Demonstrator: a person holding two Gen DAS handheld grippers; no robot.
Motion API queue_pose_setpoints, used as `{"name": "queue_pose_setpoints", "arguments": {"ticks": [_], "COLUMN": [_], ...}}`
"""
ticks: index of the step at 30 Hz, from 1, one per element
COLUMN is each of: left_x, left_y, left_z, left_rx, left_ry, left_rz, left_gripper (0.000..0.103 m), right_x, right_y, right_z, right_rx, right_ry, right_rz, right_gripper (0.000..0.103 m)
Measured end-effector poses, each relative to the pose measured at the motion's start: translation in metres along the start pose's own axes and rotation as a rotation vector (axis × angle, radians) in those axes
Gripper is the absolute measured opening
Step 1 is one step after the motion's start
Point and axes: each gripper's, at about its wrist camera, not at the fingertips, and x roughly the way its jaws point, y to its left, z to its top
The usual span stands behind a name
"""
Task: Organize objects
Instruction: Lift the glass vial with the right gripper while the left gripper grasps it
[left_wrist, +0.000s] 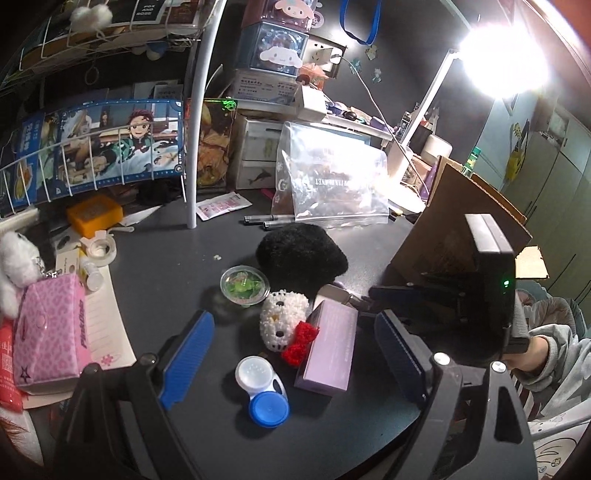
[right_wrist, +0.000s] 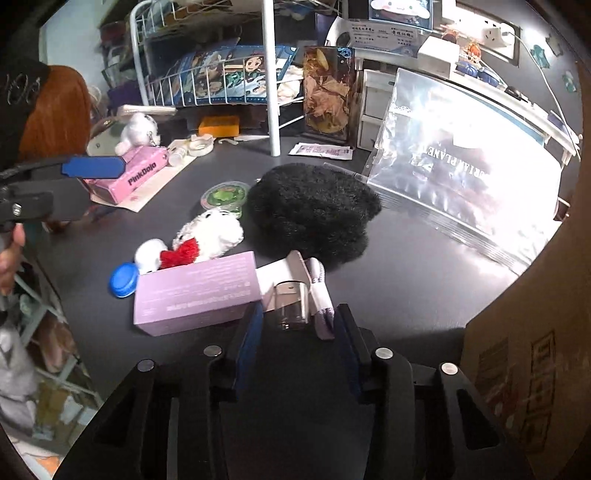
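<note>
On the dark desk lie a lilac box (left_wrist: 328, 350) (right_wrist: 195, 291), a white bead plush with a red bow (left_wrist: 284, 323) (right_wrist: 210, 236), a white-and-blue contact lens case (left_wrist: 262, 387) (right_wrist: 123, 278), a green jelly cup (left_wrist: 243, 286) (right_wrist: 225, 194) and a black fuzzy pouch (left_wrist: 301, 254) (right_wrist: 312, 210). My left gripper (left_wrist: 291, 358) is open, above the plush, the case and the box. My right gripper (right_wrist: 297, 317) has its fingers on both sides of a small clear-and-white device with a lilac strap (right_wrist: 295, 291); I cannot tell if they touch it.
A cardboard box (left_wrist: 458, 229) (right_wrist: 535, 350) stands at the right. A clear zip bag (left_wrist: 332, 181) (right_wrist: 469, 173) leans at the back. A pink tissue pack (left_wrist: 48, 332) (right_wrist: 125, 177), tape roll (left_wrist: 99, 247) and wire rack (left_wrist: 92, 158) are at the left.
</note>
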Motion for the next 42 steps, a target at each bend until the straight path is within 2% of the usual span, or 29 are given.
{"name": "queue_pose_setpoints", "arguments": {"ticks": [4,6,8,10,26,31,38,42], "left_x": [0.002,0.003,0.004,0.004,0.003,0.005,0.007,0.015], "left_y": [-0.001,-0.002,-0.001,-0.001,-0.008,-0.009,-0.009,-0.014], "left_z": [0.001,0.001,0.002,0.002,0.007,0.008,0.008,0.01], "left_rx": [0.006,0.006,0.003,-0.001,0.018,0.022,0.02,0.029], "left_ry": [0.009,0.014,0.016,0.017,0.013,0.019,0.024,0.059], "left_rz": [0.002,0.003,0.002,0.003,-0.002,-0.005,-0.014,-0.056], "left_gripper": [0.087,0.087,0.087,0.087,0.087,0.087,0.087,0.087], "right_x": [0.003,0.002,0.002,0.003,-0.012,-0.003,-0.001,-0.007], "right_y": [0.0,0.0,0.0,-0.002,0.007,0.005,0.01,0.02], "right_z": [0.004,0.005,0.005,0.006,-0.005,-0.007,-0.007,-0.006], "right_rx": [-0.023,-0.039,-0.044,-0.042,-0.08,-0.077,-0.129,-0.175], "right_ry": [-0.001,-0.002,-0.001,0.006,0.079,0.098,0.078,0.051], "right_rz": [0.023,0.039,0.06,0.076,0.074,0.083,0.035,0.007], "right_gripper": [0.035,0.03,0.02,0.016,0.016,0.018,0.016,0.016]}}
